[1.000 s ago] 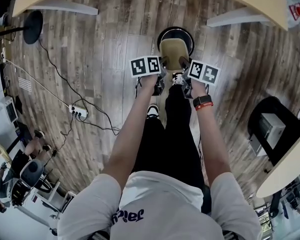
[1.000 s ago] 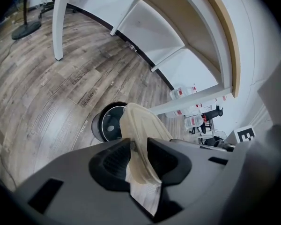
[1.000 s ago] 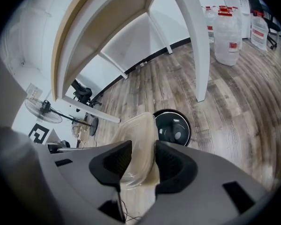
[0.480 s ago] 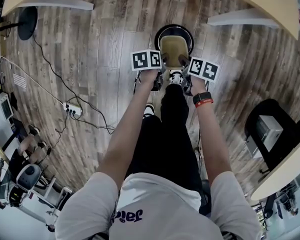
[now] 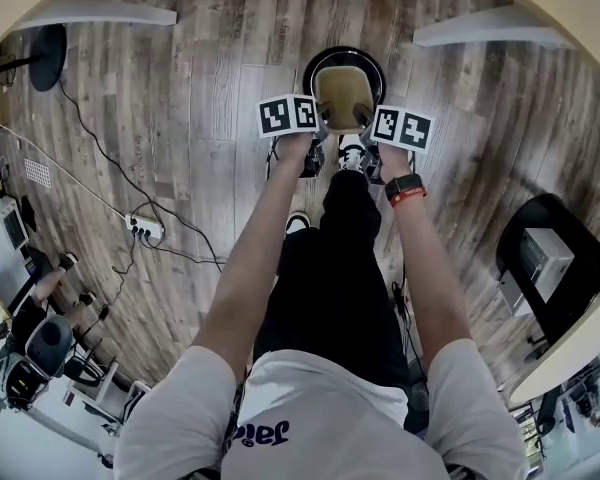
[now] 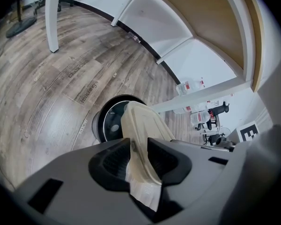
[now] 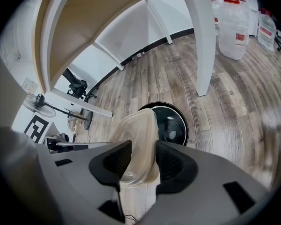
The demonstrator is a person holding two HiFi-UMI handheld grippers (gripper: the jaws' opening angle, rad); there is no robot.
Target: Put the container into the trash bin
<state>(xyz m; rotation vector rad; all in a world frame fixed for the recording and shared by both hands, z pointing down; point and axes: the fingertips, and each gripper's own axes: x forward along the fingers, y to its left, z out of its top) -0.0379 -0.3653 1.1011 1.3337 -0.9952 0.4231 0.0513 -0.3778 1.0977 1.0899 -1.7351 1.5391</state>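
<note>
A beige, translucent plastic container [image 5: 342, 98] hangs just above the round black trash bin [image 5: 318, 60] on the wooden floor. My left gripper [image 5: 323, 128] is shut on the container's left rim and my right gripper [image 5: 365, 123] on its right rim. In the left gripper view the container [image 6: 141, 125] is pinched between the dark pads of the left gripper [image 6: 139, 156], with the bin [image 6: 107, 121] just beyond. In the right gripper view the right gripper [image 7: 143, 161] clamps the container [image 7: 138, 137] in front of the bin [image 7: 174, 123]. Both grippers point steeply down.
White table legs [image 5: 485, 30] flank the bin under a curved wooden tabletop. A power strip [image 5: 145, 229] with cables lies on the floor at left, and a black box [image 5: 545, 263] stands at right. Water jugs [image 7: 234, 25] stand behind. The person's shoes [image 5: 352, 153] are near the bin.
Both grippers have come down together with the container, which now sits over the bin's opening instead of mostly in front of it. The grip has not changed.
</note>
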